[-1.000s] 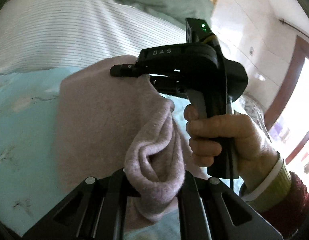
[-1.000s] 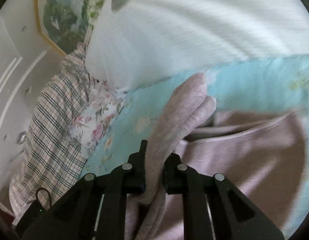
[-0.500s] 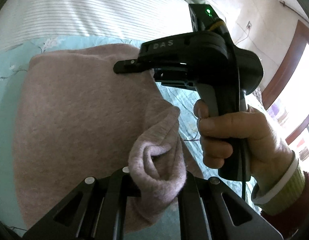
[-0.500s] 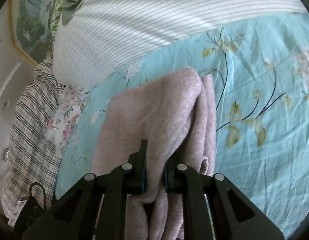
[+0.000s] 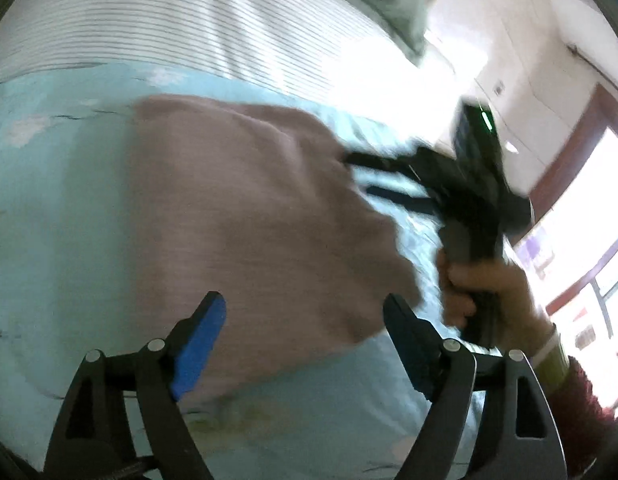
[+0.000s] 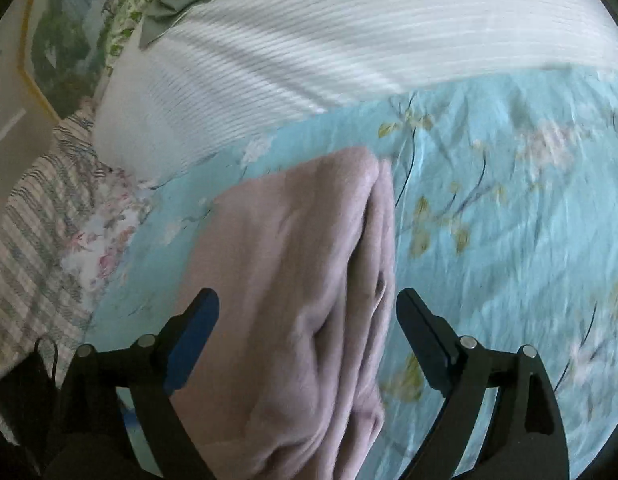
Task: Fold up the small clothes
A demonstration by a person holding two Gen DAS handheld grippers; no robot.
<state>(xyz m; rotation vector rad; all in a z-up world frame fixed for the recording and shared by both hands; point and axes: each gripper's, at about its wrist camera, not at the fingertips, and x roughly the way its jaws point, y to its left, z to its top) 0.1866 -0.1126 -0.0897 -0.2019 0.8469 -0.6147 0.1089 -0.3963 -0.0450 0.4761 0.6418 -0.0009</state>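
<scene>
A folded pale pink knit garment (image 5: 245, 216) lies flat on the light blue flowered bedsheet (image 5: 41, 184). My left gripper (image 5: 305, 312) hangs over its near edge, jaws opening wide, blue pads clear of the cloth. In the right wrist view the pink garment (image 6: 293, 272) lies in thick folds under my right gripper (image 6: 307, 308). Its jaws are also opening, the garment lying between them but untouched by the pads. The right gripper (image 5: 361, 172) shows, blurred, in the left wrist view at the garment's far right corner, held by a hand (image 5: 481, 292).
A white striped quilt (image 6: 349, 40) is piled along the far side of the bed. A plaid and flowered cloth (image 6: 45, 232) lies to the left in the right wrist view. A wall and a bright doorway (image 5: 581, 216) stand to the right.
Both grippers let go of the pink garment and their jaws swung wide. The garment dropped flat onto the sheet in a folded stack. The right gripper moved back to the right.
</scene>
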